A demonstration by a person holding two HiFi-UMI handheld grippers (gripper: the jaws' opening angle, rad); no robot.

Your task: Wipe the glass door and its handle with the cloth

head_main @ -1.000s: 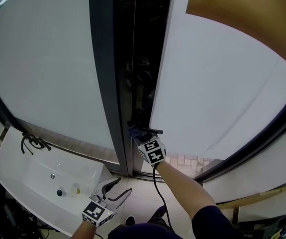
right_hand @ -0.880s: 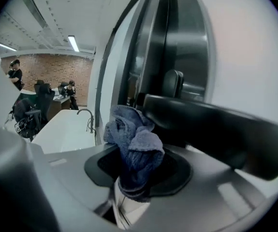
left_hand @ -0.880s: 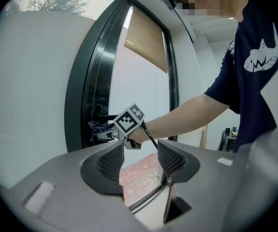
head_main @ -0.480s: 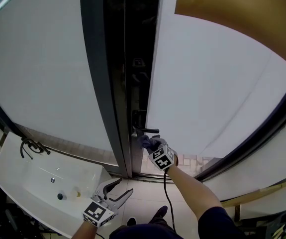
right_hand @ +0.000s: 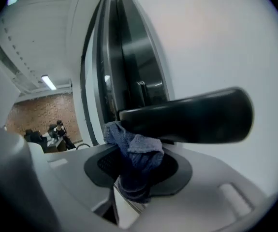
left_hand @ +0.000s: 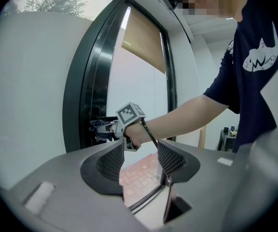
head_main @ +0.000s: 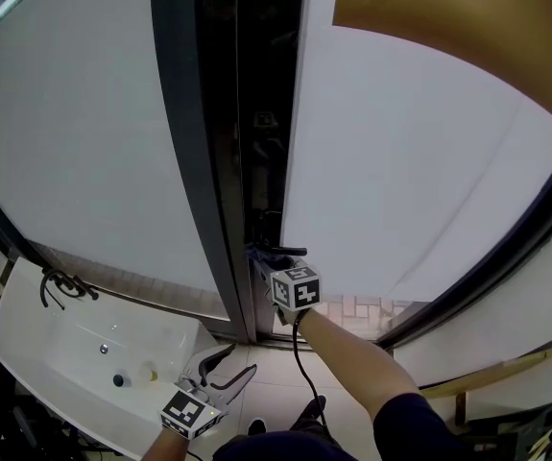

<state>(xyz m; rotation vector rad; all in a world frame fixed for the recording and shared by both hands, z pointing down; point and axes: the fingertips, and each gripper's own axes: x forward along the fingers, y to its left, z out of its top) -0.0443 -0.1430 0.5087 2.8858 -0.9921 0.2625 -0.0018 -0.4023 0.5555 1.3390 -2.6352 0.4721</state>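
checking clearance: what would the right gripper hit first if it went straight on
The black door handle: it crosses just ahead of the right gripper, and the blue cloth clamped in its jaws seems to touch it, though depth is unclear.

**A count at the door**

Two grippers show: the left gripper [head_main: 229,363] and the right gripper [head_main: 271,260]. There is one cloth [right_hand: 136,153], one door handle [right_hand: 187,115], one glass door [head_main: 420,161], one sink [head_main: 26,332] and one tap [head_main: 60,279].
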